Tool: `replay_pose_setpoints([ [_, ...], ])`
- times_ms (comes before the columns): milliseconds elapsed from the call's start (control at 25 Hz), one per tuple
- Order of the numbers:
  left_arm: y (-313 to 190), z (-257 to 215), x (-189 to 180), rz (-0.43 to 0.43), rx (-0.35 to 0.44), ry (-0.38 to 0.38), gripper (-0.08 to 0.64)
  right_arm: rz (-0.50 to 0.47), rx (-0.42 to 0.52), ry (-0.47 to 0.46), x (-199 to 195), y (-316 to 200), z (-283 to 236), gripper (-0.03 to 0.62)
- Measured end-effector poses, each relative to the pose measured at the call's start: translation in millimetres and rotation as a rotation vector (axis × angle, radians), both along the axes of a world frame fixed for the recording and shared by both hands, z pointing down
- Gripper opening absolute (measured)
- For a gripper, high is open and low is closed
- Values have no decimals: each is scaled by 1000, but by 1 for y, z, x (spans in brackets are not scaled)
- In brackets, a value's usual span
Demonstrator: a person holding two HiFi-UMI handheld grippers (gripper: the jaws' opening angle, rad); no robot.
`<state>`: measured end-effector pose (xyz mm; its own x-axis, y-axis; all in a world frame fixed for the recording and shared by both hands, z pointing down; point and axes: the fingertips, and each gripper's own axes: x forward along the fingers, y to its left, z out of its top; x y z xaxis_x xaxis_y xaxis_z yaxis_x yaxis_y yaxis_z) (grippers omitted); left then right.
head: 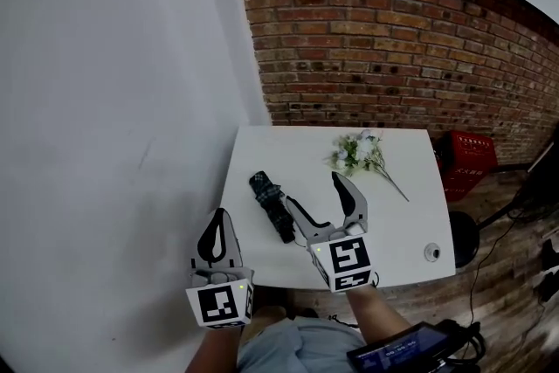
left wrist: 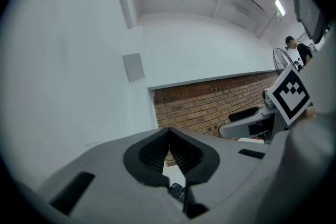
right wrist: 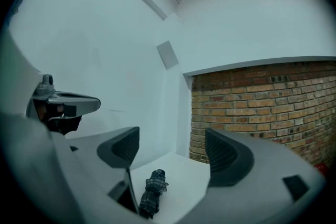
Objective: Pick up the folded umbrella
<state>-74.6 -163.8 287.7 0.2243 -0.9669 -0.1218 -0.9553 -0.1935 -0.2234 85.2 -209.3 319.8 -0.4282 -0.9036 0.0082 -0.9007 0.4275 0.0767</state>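
A dark plaid folded umbrella (head: pixel 272 205) lies on the white table (head: pixel 397 227), angled from upper left to lower right. My right gripper (head: pixel 316 195) hovers open just right of the umbrella, jaws spread wide. In the right gripper view the umbrella (right wrist: pixel 151 191) lies below and ahead, near the left jaw. My left gripper (head: pixel 217 240) hangs off the table's near left corner, jaws closed together with nothing between them. In the left gripper view a sliver of the umbrella (left wrist: pixel 178 192) shows beneath the closed fingertips (left wrist: pixel 169 150).
A bunch of white flowers (head: pixel 361 153) lies at the table's far right. A small round object (head: pixel 431 252) sits near the right front corner. A red crate (head: pixel 468 160) stands on the wooden floor to the right. A brick wall (head: pixel 393 39) backs the table; a white wall runs along the left.
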Motion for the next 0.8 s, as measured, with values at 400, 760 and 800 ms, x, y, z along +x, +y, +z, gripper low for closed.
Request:
replay_pose_setpoints([
  [400, -32, 6, -34, -14, -25, 9, 8, -30, -42, 24, -40, -34, 13, 393],
  [760, -64, 36, -59, -18, -83, 28, 8, -46, -107, 51, -69, -62, 43, 394],
  [800, -68, 39, -61, -18, -90, 30, 8, -46, -117, 57, -71, -65, 48, 394],
])
